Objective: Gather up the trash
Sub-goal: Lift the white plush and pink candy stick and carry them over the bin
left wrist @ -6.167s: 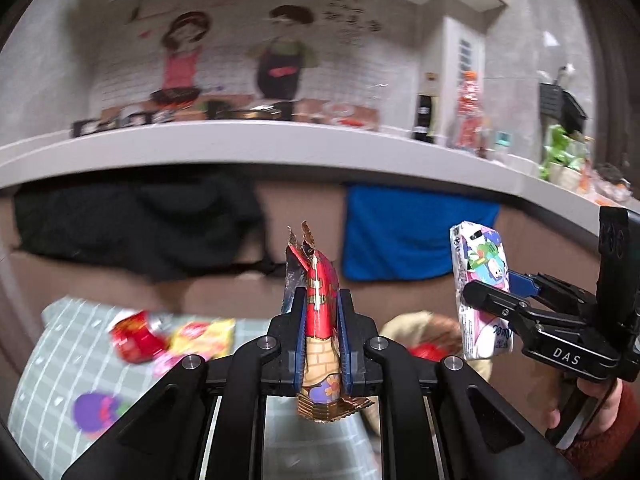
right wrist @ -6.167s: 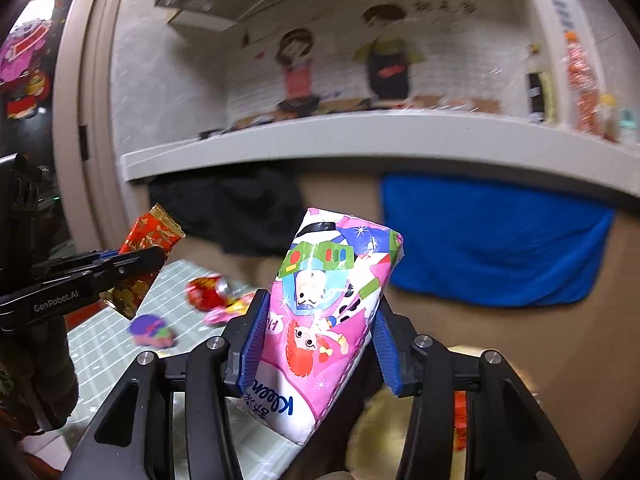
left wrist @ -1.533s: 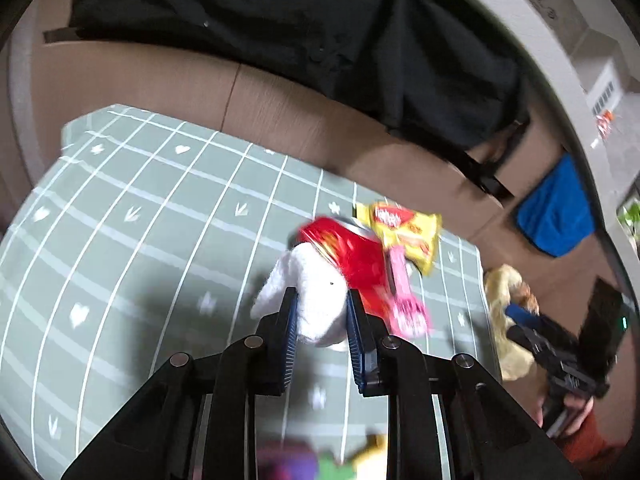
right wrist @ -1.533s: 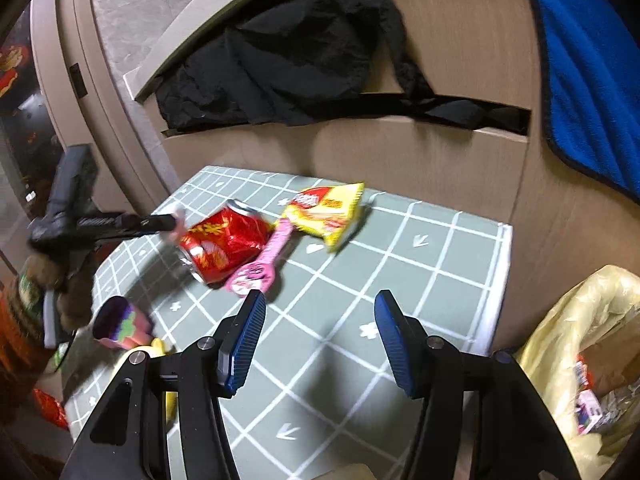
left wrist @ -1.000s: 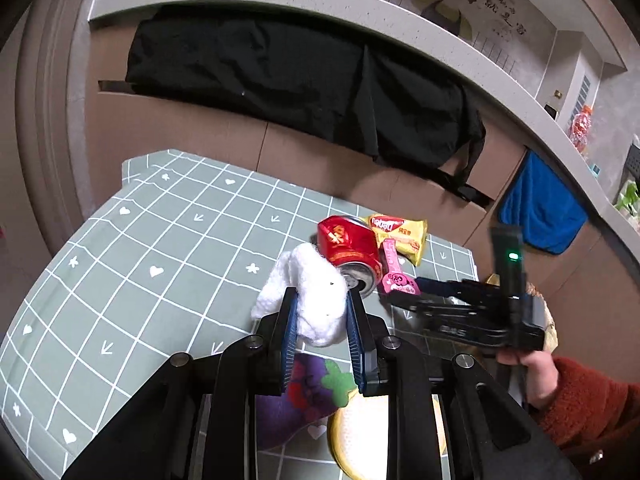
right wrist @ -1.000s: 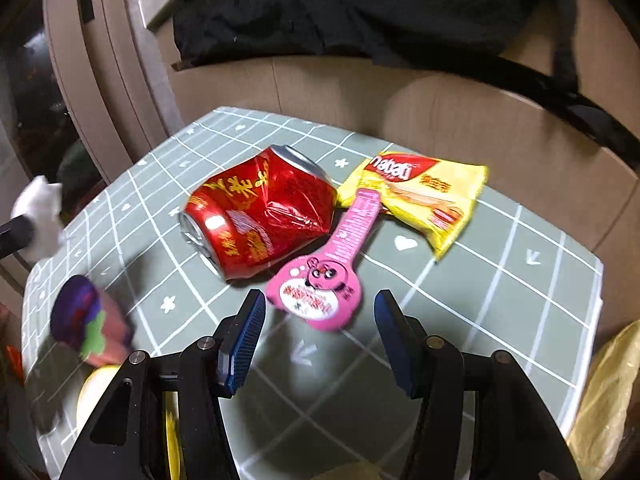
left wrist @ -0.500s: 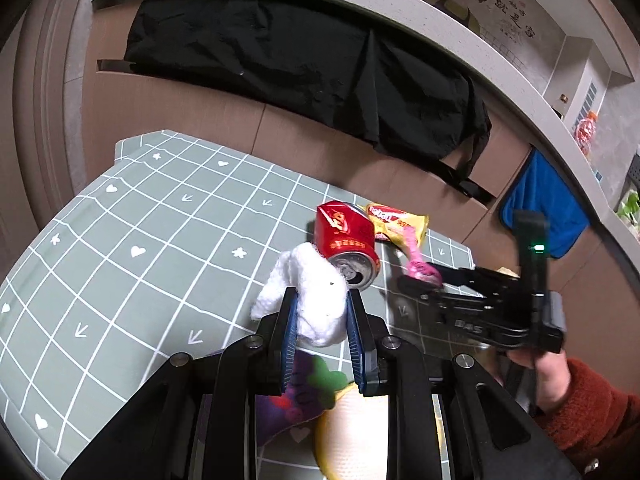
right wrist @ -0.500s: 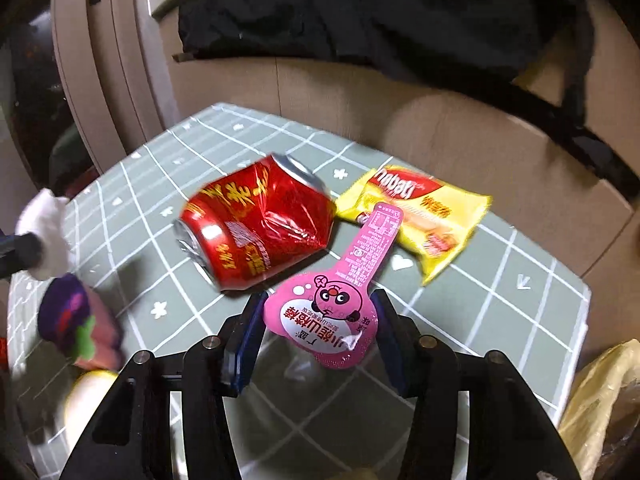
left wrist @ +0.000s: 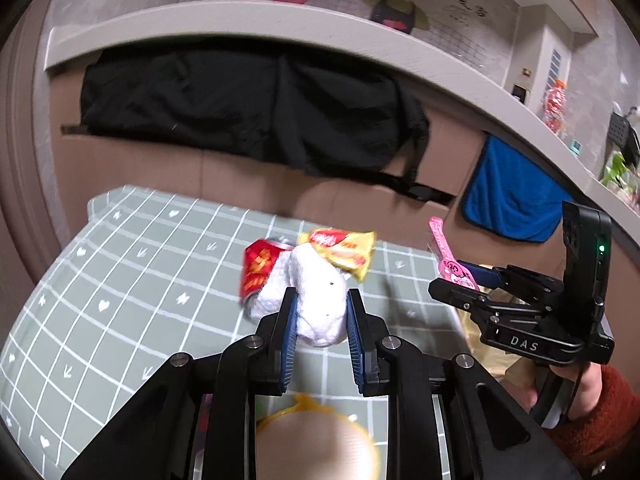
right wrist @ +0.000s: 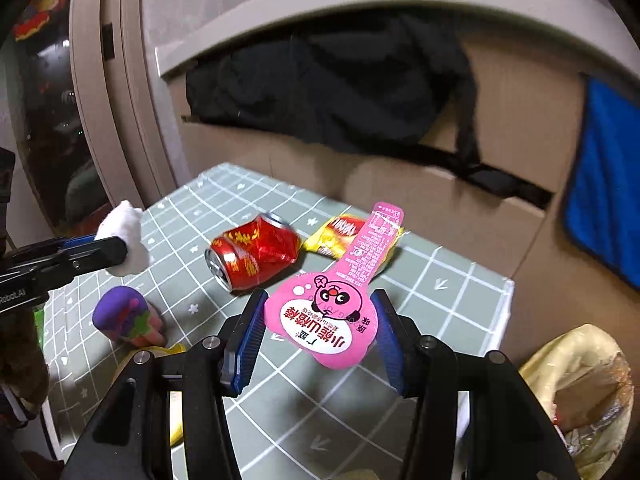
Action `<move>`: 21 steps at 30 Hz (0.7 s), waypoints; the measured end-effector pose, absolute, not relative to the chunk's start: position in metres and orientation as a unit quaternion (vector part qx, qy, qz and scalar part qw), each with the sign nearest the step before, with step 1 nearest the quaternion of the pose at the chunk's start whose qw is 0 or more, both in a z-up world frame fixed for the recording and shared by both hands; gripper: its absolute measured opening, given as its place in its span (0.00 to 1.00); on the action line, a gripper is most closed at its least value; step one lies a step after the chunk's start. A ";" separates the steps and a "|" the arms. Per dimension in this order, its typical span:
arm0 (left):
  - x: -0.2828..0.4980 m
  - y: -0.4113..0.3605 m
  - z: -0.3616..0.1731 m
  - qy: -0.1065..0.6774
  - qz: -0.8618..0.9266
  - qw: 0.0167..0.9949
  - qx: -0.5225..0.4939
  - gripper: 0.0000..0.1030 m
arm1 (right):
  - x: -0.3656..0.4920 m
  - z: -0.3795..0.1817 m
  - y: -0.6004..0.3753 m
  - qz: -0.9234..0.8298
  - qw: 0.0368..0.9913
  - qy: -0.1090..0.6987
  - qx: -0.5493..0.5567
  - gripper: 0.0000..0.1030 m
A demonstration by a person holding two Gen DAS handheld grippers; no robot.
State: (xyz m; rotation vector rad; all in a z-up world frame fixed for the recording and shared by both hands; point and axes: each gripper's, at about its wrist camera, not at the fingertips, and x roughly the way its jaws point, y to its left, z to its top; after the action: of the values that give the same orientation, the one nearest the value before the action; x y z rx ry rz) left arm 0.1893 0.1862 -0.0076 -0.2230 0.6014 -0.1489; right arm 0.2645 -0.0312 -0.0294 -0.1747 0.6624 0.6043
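While both pieces ride clear above the green grid mat point(right wrist: 452, 304), the risk is a drop short of the yellow trash bag point(right wrist: 576, 364) off the mat's right edge: the pink wrapper point(right wrist: 332, 316) is thin, slick film, pinched only at its round end with the long tab sticking out, so a quick swing could slip it loose. The right gripper point(right wrist: 320, 336) is closed partway on that wrapper. The left gripper point(left wrist: 320, 320) is squeezed narrow on a soft white tissue wad point(left wrist: 316, 300), likely to hold. On the mat, the crushed red can point(right wrist: 256, 252) and yellow snack packet point(right wrist: 344, 236) lie touching, not yet collected.
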 end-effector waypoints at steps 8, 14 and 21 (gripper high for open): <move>0.196 0.129 0.031 0.260 -0.097 0.958 -0.073 0.23 | 0.250 0.002 -0.078 0.278 0.918 0.278 -0.061 0.47; 0.201 0.077 0.056 0.233 -0.126 0.963 -0.045 0.23 | 0.236 0.025 -0.123 0.256 0.934 0.242 -0.052 0.47; 0.210 0.014 0.069 0.218 -0.168 0.961 -0.025 0.23 | 0.219 0.044 -0.188 0.211 0.954 0.211 -0.043 0.47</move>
State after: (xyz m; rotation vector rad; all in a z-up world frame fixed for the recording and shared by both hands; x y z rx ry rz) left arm 0.2099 0.0145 0.0689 -0.0498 0.4413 -0.3411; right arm 0.2190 -0.1881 0.0438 -0.0871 0.4284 0.4277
